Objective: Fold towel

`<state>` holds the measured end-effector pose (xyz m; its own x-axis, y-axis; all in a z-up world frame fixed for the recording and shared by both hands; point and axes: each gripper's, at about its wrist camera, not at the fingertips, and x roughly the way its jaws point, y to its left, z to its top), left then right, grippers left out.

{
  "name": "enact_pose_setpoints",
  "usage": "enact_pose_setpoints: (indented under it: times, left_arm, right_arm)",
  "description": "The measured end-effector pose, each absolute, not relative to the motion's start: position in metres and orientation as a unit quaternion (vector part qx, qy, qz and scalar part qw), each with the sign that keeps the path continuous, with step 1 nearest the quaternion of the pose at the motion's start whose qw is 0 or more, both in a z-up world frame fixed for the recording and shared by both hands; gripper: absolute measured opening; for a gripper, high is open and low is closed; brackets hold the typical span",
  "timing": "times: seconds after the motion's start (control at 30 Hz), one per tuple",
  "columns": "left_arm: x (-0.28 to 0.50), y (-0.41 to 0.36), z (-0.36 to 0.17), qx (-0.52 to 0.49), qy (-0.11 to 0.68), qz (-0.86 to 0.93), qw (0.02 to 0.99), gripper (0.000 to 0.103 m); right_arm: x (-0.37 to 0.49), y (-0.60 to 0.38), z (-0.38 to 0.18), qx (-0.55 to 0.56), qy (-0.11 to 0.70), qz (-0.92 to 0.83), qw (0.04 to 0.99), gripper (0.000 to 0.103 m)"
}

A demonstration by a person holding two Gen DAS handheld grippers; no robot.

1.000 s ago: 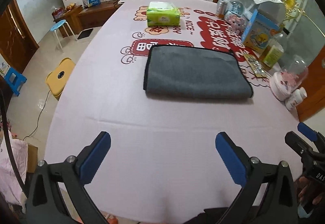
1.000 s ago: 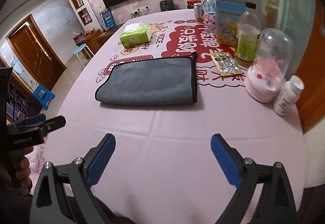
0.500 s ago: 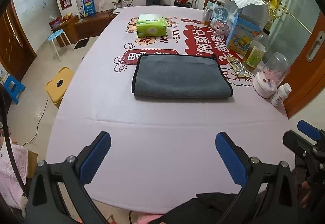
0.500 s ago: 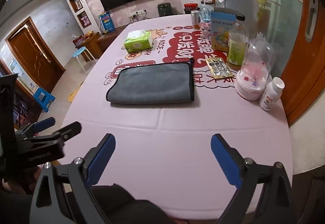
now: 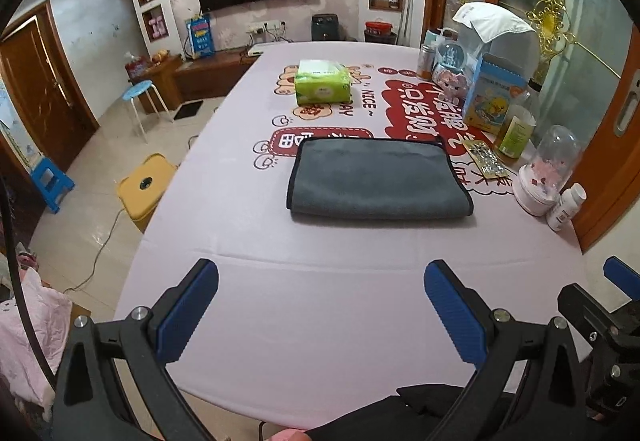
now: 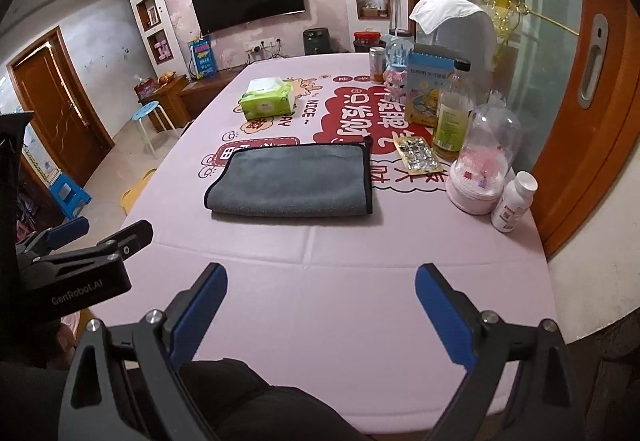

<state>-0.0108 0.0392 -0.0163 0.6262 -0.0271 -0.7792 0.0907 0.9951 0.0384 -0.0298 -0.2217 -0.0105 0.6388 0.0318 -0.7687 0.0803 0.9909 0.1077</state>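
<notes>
Left wrist, flat folded grey towel (image 5: 378, 181)

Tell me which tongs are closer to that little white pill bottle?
Right. The right tongs hover over the table's near edge on the bottle's side. The left tongs hover farther from it, across the towel.

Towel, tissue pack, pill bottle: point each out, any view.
towel (image 5: 376, 177), left wrist view, middle of its grey top face.
tissue pack (image 5: 322, 87), left wrist view, green front side.
pill bottle (image 6: 512, 203), right wrist view, white body by the label.
</notes>
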Motion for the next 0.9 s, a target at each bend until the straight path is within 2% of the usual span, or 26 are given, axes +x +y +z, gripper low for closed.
enact_pose_setpoints:
  times: [0.13,0.27,0.9]
  left_arm:
    - [-0.015,0.040,-0.015,0.042,0.422,-0.027,0.905,0.102]
    - [-0.018,0.038,-0.014,0.042,0.416,-0.025,0.908,0.102]
    - [-0.023,0.027,-0.010,0.049,0.404,-0.040,0.912,0.102]
  right_arm:
    - [-0.031,-0.218,-0.012,0.062,0.424,-0.011,0.904,0.096]
    - [-0.032,-0.215,-0.012,0.055,0.421,-0.008,0.905,0.103]
    - [-0.034,-0.215,-0.013,0.059,0.421,-0.009,0.905,0.103]
